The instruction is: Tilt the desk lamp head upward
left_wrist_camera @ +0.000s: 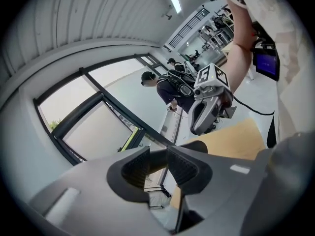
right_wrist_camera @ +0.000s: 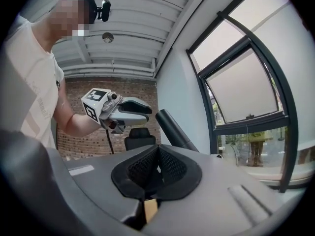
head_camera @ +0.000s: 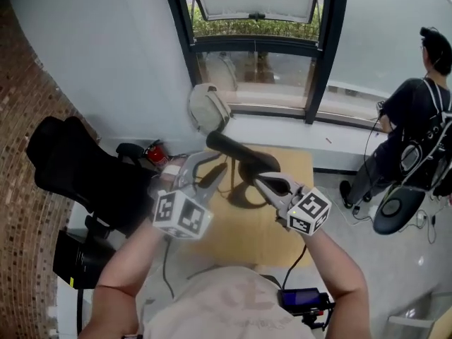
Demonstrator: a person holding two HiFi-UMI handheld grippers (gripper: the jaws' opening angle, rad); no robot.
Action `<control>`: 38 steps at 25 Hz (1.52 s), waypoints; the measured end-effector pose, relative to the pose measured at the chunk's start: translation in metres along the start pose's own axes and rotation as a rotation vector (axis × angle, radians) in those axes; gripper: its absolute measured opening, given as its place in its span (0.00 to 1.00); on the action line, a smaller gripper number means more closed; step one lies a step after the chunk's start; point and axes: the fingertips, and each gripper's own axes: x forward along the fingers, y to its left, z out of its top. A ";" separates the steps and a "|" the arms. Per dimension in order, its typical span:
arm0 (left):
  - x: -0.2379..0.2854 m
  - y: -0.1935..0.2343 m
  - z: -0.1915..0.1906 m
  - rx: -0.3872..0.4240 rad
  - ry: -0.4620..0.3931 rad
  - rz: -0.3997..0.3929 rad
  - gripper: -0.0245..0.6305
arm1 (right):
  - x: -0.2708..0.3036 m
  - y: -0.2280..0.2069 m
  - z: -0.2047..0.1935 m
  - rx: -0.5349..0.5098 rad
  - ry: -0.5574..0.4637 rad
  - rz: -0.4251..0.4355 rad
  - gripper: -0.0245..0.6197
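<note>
A black desk lamp stands on the wooden desk point(head_camera: 279, 224). Its long dark head point(head_camera: 236, 150) slants above its ring-shaped base point(head_camera: 244, 193). My left gripper point(head_camera: 212, 174) reaches to the lamp from the left. In the left gripper view its pads point(left_wrist_camera: 184, 166) stand apart, with the dark lamp head point(left_wrist_camera: 197, 146) lying in the gap of the left gripper point(left_wrist_camera: 157, 154); I see no press on it. My right gripper point(head_camera: 261, 180) hovers just right of the lamp. In the right gripper view the right gripper point(right_wrist_camera: 157, 154) is shut on nothing, and the lamp head point(right_wrist_camera: 174, 129) rises beyond it.
A black office chair point(head_camera: 70, 168) stands left of the desk beside a brick wall. A dark-framed window point(head_camera: 254, 55) lies behind the desk, with a pale bag point(head_camera: 207, 108) on its sill. A person point(head_camera: 417, 111) stands at the far right. A cable runs off the desk's front.
</note>
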 end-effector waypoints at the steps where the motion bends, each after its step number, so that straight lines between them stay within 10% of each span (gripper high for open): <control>1: -0.002 0.004 -0.001 0.016 -0.001 0.009 0.21 | 0.002 0.001 0.000 -0.005 0.002 -0.001 0.06; 9: 0.004 0.019 0.002 0.265 0.001 -0.071 0.37 | 0.003 0.002 0.007 -0.011 -0.002 -0.023 0.06; 20: 0.037 0.021 -0.034 0.788 0.265 -0.282 0.43 | -0.007 0.001 0.006 0.021 -0.011 -0.040 0.06; 38: 0.047 0.026 -0.056 0.807 0.351 -0.199 0.41 | -0.010 0.001 0.000 0.034 -0.010 -0.050 0.06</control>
